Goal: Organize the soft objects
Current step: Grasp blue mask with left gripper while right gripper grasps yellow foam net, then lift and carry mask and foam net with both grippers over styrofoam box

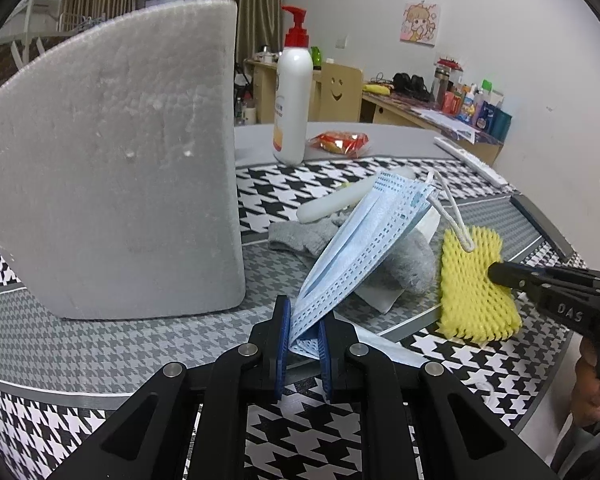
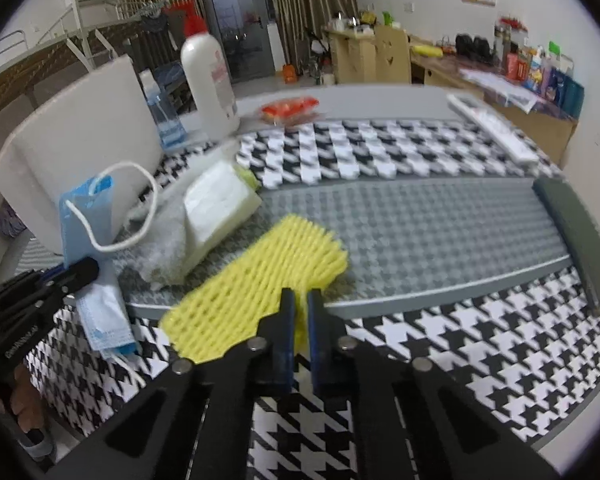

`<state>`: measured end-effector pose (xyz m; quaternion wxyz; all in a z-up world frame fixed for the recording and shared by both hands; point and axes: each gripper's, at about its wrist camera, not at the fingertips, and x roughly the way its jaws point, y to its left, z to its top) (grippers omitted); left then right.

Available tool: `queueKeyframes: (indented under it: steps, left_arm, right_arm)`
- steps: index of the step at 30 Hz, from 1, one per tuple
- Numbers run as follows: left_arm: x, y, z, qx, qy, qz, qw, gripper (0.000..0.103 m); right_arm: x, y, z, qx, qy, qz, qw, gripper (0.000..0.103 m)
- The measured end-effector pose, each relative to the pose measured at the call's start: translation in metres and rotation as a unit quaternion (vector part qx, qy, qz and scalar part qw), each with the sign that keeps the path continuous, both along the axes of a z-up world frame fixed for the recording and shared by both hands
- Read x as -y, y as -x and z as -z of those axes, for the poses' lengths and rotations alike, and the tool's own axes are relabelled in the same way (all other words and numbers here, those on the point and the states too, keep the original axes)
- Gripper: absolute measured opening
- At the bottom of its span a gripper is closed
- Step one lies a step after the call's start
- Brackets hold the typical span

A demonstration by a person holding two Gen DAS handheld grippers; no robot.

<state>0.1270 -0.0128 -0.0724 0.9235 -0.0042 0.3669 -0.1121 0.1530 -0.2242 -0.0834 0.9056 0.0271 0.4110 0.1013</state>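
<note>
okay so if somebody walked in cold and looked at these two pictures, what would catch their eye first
Probably the bright yellow foam net, pinched in the right gripper over the houndstooth cloth. Next, the blue face mask lifted by the left gripper, and the big white foam block standing to its left.

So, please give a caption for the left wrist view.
Left gripper holds blue face mask; right gripper grips yellow foam net.

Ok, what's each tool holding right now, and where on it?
Left tool pinches the blue face mask's bottom edge; right tool grips the yellow foam net's near edge.
</note>
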Motion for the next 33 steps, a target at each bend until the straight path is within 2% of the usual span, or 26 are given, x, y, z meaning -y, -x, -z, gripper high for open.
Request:
queueKeyframes:
  steps: [11, 33]
  left_arm:
    - [-0.008, 0.02, -0.025, 0.039, 0.009, -0.011, 0.9991, 0.014]
    - [-0.02, 0.048, -0.071, 0.097, 0.001, -0.036, 0.9947, 0.014]
  right_arm:
    - [0.005, 0.027, -0.043, 0.071, 0.011, 0.002, 0.997, 0.009]
    - [-0.016, 0.04, -0.088, 0.139, 0.005, -0.025, 0.99, 0.009]
